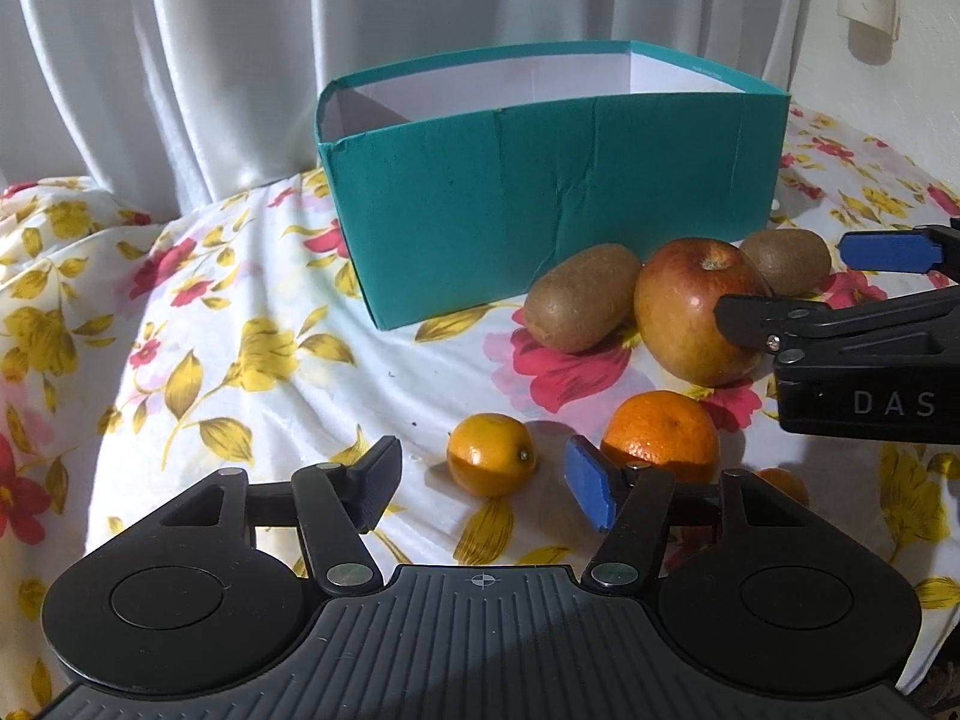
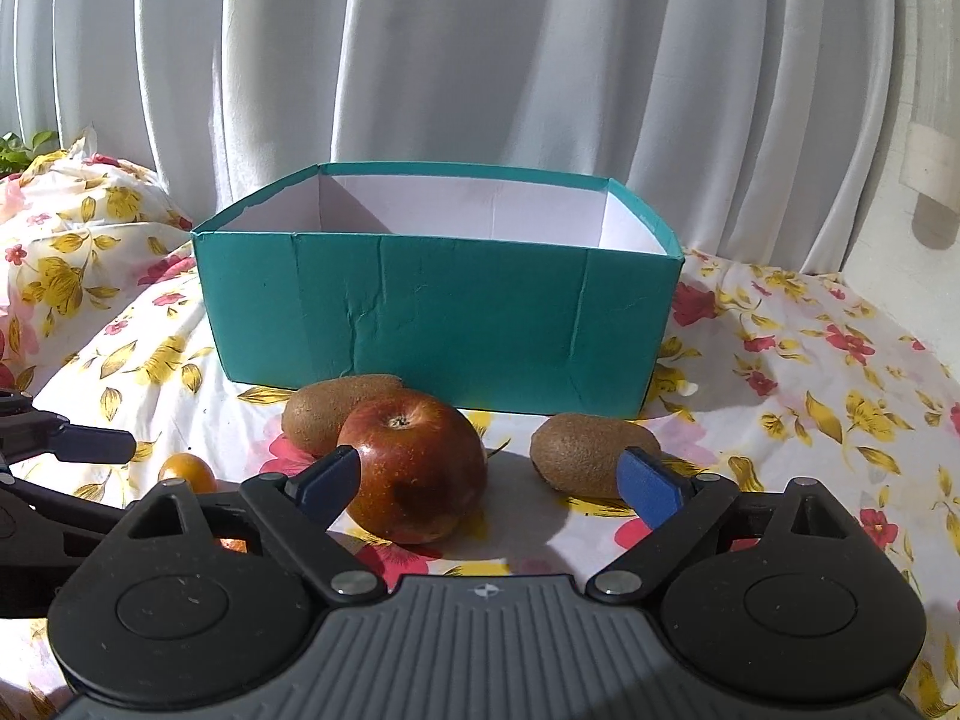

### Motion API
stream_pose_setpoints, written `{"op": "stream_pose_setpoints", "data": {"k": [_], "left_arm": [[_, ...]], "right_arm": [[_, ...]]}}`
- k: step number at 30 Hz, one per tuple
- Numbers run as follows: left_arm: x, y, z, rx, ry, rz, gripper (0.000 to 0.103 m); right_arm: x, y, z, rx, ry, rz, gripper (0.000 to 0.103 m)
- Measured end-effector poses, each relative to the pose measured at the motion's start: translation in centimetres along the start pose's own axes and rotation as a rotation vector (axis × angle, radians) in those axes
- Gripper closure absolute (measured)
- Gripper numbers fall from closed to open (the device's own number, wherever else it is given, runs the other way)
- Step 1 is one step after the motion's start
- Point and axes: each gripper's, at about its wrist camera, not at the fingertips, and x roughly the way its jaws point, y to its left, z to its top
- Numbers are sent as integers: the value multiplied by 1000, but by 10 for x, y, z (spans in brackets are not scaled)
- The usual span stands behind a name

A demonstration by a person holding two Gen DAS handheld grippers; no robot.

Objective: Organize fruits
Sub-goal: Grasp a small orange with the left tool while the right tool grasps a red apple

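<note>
Teal cardboard forms the box, which stands open-topped on the flower-printed cloth covering the table, in front of a white curtain; no fruit shows above its rim, but its floor is hidden by the near wall in both views. All visible fruit lies on the cloth before the box: a red apple touching the left kiwi, a second kiwi near it on the right, a small orange and a larger mandarin closer in. The step in hand is judged to be the first pick-up, one fruit per tool. The left tool is released, its jaws partly apart and bracketing the small orange without touching it. The right tool is also released, jaws wide, with the apple next to its left pad (contact there cannot be confirmed). The next move calls for each tool to advance until its fruit sits squarely between the pads, then clench, lift and carry over the near wall. A further orange object beyond the mandarin is mostly hidden by the left tool's linkage and cannot be identified.
</note>
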Motion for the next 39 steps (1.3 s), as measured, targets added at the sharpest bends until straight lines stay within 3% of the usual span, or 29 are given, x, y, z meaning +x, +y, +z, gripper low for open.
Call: {"op": "stream_pose_setpoints", "data": {"k": [7, 16, 19, 31, 39], "left_arm": [[12, 1, -1, 6, 22, -11, 47], [15, 4, 0, 2, 11, -54, 62], [16, 5, 0, -3, 11, -64, 65], [16, 6, 4, -8, 19, -64, 66], [-8, 1, 29, 6, -24, -55, 66]], "right_arm": [[21, 16, 2, -48, 33, 21, 17], [52, 22, -1, -25, 113, 64, 30], [56, 23, -1, -23, 108, 66, 30], [62, 18, -2, -10, 105, 87, 31], [32, 0, 10, 39, 82, 57, 31]]}}
